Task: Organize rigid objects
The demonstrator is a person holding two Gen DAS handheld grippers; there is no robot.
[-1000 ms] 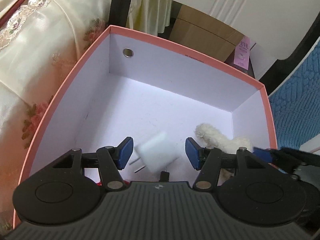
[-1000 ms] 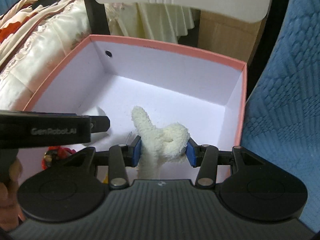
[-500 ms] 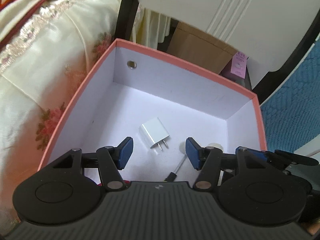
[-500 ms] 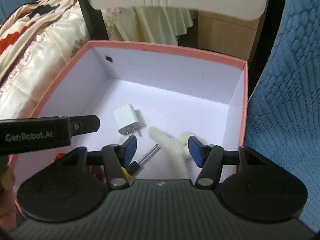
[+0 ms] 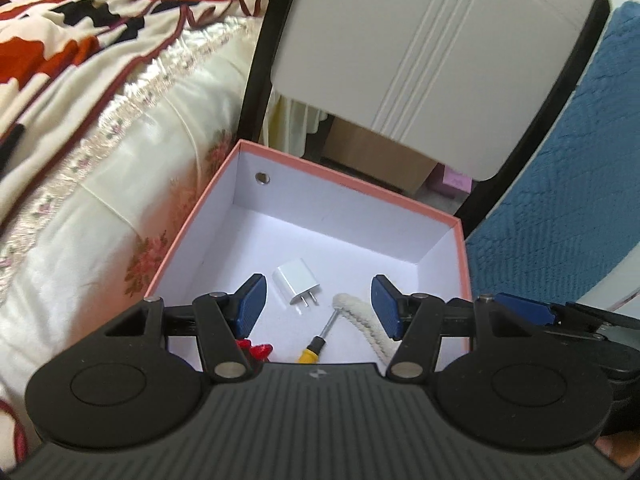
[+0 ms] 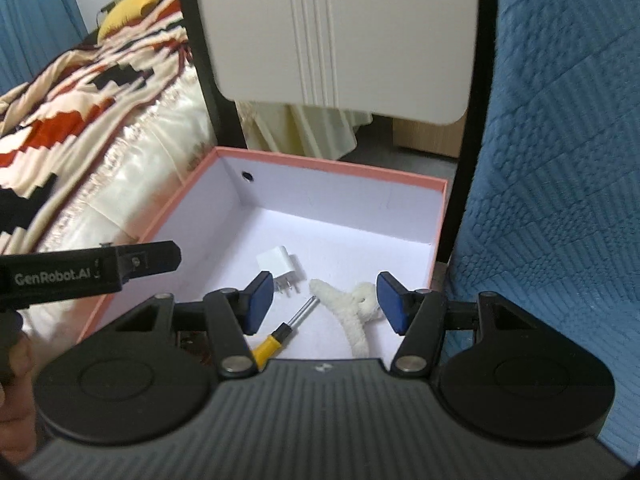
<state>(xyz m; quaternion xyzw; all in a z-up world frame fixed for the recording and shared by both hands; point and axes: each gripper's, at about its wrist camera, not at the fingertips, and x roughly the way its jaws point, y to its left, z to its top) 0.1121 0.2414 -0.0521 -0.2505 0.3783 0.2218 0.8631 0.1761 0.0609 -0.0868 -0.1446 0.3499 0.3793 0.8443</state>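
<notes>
A pink box with a white inside point(image 5: 344, 184) point(image 6: 332, 168) holds a white plug adapter point(image 5: 296, 280) point(image 6: 277, 262), a yellow-handled screwdriver point(image 5: 316, 344) point(image 6: 280, 338), a white fuzzy rope piece point(image 5: 360, 320) point(image 6: 352, 312) and a red object point(image 5: 254, 349) at its near wall. My left gripper point(image 5: 318, 306) is open and empty, held above the box's near side. My right gripper point(image 6: 325, 304) is open and empty, also raised above the box. The left gripper's body shows in the right wrist view point(image 6: 88, 270).
A bed with a cream quilt and patterned blanket point(image 5: 100, 92) lies left of the box. A blue textured cushion point(image 6: 560, 160) stands right. A white chair back with black posts point(image 5: 420, 60) rises behind the box, with a cardboard box point(image 5: 372, 148) beyond.
My left gripper dropped the white plug adapter into the box. My right gripper opened and released the fuzzy rope piece. Both grippers rose and pulled back from the box.
</notes>
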